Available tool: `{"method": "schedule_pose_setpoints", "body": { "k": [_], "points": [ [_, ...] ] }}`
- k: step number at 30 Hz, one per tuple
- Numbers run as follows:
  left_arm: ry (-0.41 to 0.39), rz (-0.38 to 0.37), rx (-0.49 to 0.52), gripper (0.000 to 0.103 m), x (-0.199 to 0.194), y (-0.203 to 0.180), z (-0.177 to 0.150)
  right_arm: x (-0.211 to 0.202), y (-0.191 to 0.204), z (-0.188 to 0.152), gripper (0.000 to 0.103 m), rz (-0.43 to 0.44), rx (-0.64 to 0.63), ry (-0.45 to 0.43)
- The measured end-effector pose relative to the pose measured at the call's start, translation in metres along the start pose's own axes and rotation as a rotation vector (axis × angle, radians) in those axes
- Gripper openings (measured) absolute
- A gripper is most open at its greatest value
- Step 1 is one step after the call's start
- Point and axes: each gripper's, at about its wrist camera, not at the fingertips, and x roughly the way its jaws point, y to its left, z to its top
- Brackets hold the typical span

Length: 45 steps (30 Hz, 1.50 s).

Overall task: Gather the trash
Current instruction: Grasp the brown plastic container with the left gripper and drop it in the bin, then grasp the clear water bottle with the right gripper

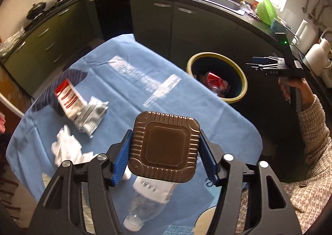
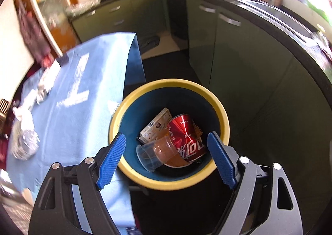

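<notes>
Left wrist view: left tongs (image 1: 165,149) clamped on a brown ribbed foil tray (image 1: 165,146), one blue pad against each side, the tray lifted clear above the table (image 1: 124,81) with its blue cloth. Trash not yet collected on the cloth: clear plastic bottle (image 1: 149,203) directly under the tray, crumpled white tissue (image 1: 66,147), silver wrapper (image 1: 93,115), and red-and-white carton (image 1: 69,97) leaning against it. Yellow-rimmed bin (image 1: 241,78) sits on the floor just beside the table's far right edge. Right tongs (image 1: 256,64) visible in the person's hand (image 1: 298,93), above and to the right of the bin.

Right wrist view: right tongs (image 2: 166,160) apart, nothing between the pads, hanging over the bin (image 2: 225,124). Inside it: red cola can (image 2: 184,139), clear plastic cup (image 2: 153,153), small cardboard box (image 2: 155,128).

Step in hand, as judged: carry the tray to the bin. Keep the squeeze light, since thin foil likely buckles; bring it over the bin mouth before releasing; move the right tongs aside first.
</notes>
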Motion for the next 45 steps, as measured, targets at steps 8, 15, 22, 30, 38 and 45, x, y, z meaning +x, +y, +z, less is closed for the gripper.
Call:
{"method": "schedule_pose_setpoints", "body": {
  "k": [8, 15, 22, 30, 38, 45],
  "points": [
    [0.045, -0.135, 0.093, 0.059, 0.057, -0.079, 0.089, -0.059, -0.037, -0.042, 0.084, -0.065, 0.121, -0.108],
    [0.115, -0.166, 0.088, 0.059, 0.139, -0.122, 0.142, -0.090, -0.068, -0.088, 0.085, -0.201, 0.162, -0.131],
    [0.193, -0.136, 0.051, 0.059, 0.214, -0.137, 0.166, -0.089, -0.089, -0.116, 0.085, -0.200, 0.205, -0.107],
    [0.252, -0.096, 0.031, 0.067, 0.252, -0.145, 0.170, -0.082, -0.093, -0.118, 0.085, -0.189, 0.202, -0.095],
    [0.146, -0.169, 0.047, 0.075, 0.153, -0.139, 0.149, -0.073, -0.076, -0.113, 0.085, -0.163, 0.172, -0.078],
    [0.003, -0.108, 0.033, 0.080, 0.029, -0.097, 0.086, -0.072, -0.006, -0.079, 0.085, -0.046, -0.066, -0.066]
  ]
}}
